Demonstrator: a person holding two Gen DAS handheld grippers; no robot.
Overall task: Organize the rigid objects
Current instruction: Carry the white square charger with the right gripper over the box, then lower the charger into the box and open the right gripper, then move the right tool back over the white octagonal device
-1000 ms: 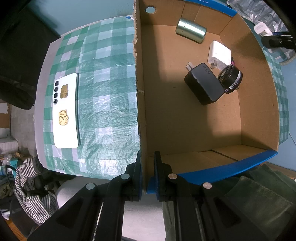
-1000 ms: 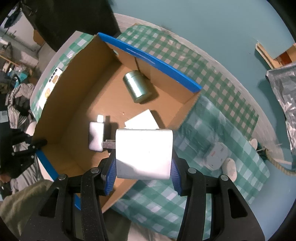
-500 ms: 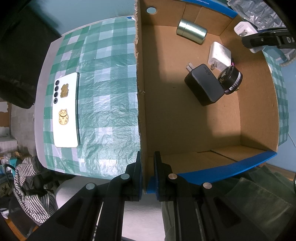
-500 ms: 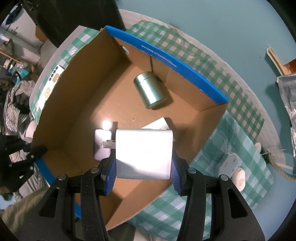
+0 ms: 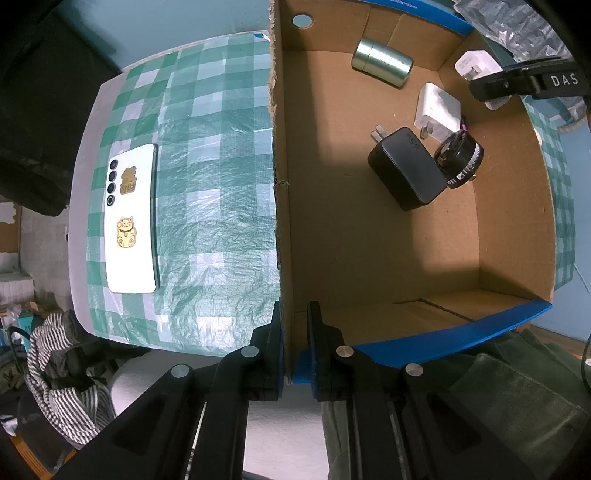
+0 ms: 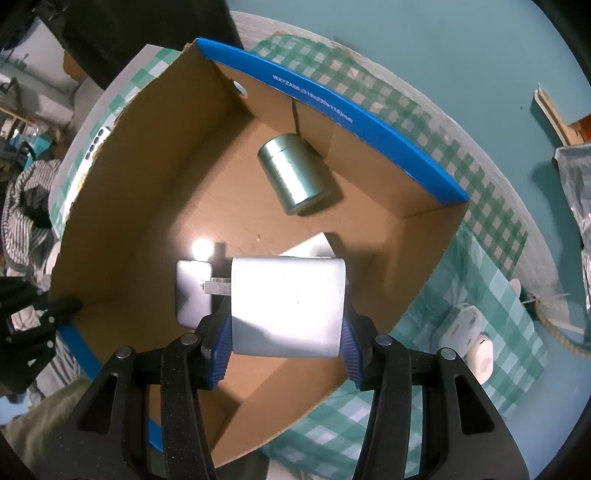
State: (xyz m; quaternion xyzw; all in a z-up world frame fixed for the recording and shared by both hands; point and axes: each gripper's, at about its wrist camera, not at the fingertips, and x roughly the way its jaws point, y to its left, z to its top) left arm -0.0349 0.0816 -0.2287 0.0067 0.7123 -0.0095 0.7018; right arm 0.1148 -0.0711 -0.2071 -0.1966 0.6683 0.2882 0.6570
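Observation:
My left gripper [image 5: 295,347] is shut on the near left wall of an open cardboard box [image 5: 369,258] with blue rims. On the box floor lie a silver tin [image 5: 382,61], a white charger [image 5: 437,109], a black charger [image 5: 408,170] and a black round reel [image 5: 460,157]. My right gripper [image 6: 286,345] is shut on another white charger [image 6: 286,306], prongs to the left, held above the box floor [image 6: 147,206] over the black charger [image 6: 192,291]. The tin [image 6: 295,179] lies beyond it. A white phone [image 5: 131,221] with gold cat stickers lies on the cloth left of the box.
The box stands on a green checked tablecloth [image 5: 214,166]. Two white plug adapters [image 6: 463,325] lie on the cloth outside the box's right wall. A silver foil bag [image 5: 517,22] is behind the box. Striped fabric [image 5: 62,369] lies past the table's near left edge.
My right gripper carried the white charger from over the box's right wall to above the box floor and came lower. The left gripper and the box have not moved.

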